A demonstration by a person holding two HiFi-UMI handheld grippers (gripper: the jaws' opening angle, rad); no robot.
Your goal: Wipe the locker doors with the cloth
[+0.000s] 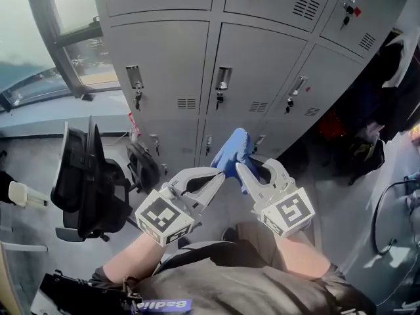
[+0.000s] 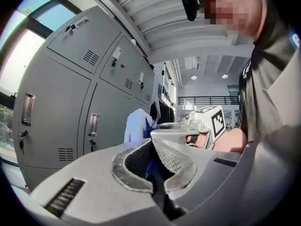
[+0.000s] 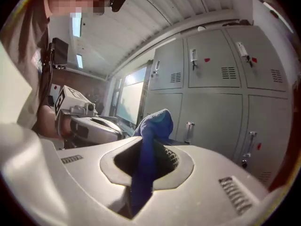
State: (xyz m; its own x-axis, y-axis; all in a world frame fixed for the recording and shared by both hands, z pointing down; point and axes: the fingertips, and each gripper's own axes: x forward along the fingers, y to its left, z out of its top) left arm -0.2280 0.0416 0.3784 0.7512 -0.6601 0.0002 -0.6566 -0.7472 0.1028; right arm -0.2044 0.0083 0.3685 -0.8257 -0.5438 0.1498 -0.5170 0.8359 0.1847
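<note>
Slippage is the main worry. The cloth (image 1: 235, 151) stands bunched up at the centre of the head view, well short of the locker doors (image 1: 164, 64) that fill the upper half of the frame, so no wiping is under way yet. The right gripper (image 1: 241, 169) has its jaws clamped on it: in the right gripper view a blue band of cloth (image 3: 149, 140) runs straight through the closed jaws. The left gripper (image 1: 220, 176) sits touching the cloth's left edge with its jaws closed too, and a sliver of blue shows between them (only a thin pinch, it seems). If the left hold is that shallow, a pull to spread the cloth could tug the edge free. On the doors themselves, the handles (image 1: 224, 79) and the keys (image 1: 138, 99) hanging from the locks stick out, and a loose fold dragged across them would likely snag.
</note>
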